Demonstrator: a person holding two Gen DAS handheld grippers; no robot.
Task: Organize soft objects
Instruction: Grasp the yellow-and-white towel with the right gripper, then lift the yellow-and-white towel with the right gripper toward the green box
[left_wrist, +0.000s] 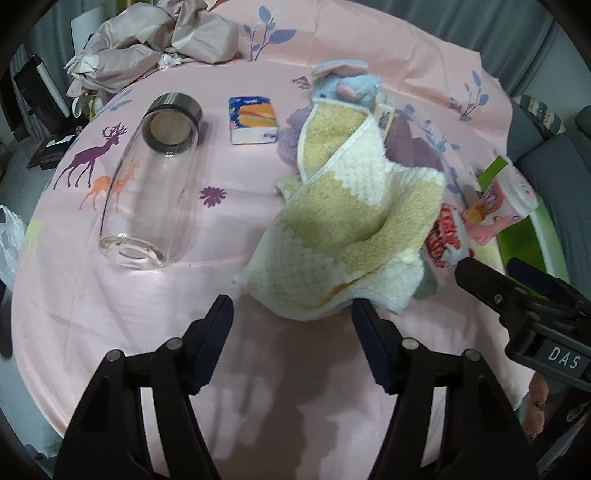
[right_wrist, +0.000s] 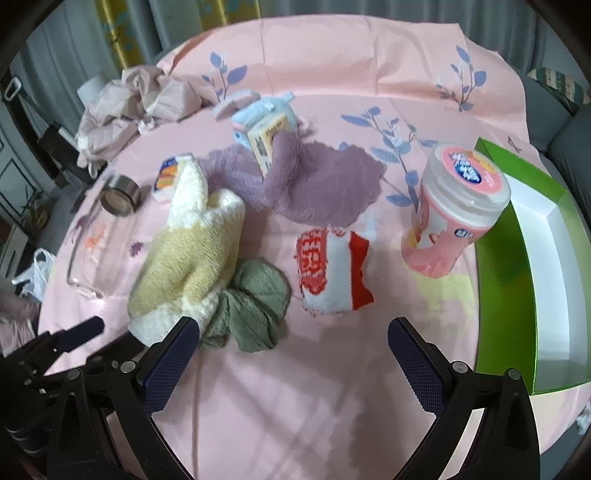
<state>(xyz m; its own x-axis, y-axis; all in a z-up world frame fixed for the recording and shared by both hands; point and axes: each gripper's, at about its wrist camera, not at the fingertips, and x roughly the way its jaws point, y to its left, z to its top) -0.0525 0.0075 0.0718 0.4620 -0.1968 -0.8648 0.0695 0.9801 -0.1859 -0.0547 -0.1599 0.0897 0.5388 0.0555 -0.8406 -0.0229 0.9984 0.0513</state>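
Two grippers are hovering over a pink tablecloth (right_wrist: 295, 406), the left gripper (left_wrist: 291, 325) part-open at a yellow towel's (left_wrist: 343, 236) edge and the right gripper (right_wrist: 293, 345) spread wide (nothing held), likely readying to gather the cloths into the green box (right_wrist: 517, 258).

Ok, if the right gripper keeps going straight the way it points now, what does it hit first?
Probably the red and white sock, lying straight ahead of the open right gripper; depth is hard to judge.

Home rm: printed pink tablecloth (left_wrist: 110, 295), curtains (right_wrist: 66, 55), gray sofa (left_wrist: 554, 177)
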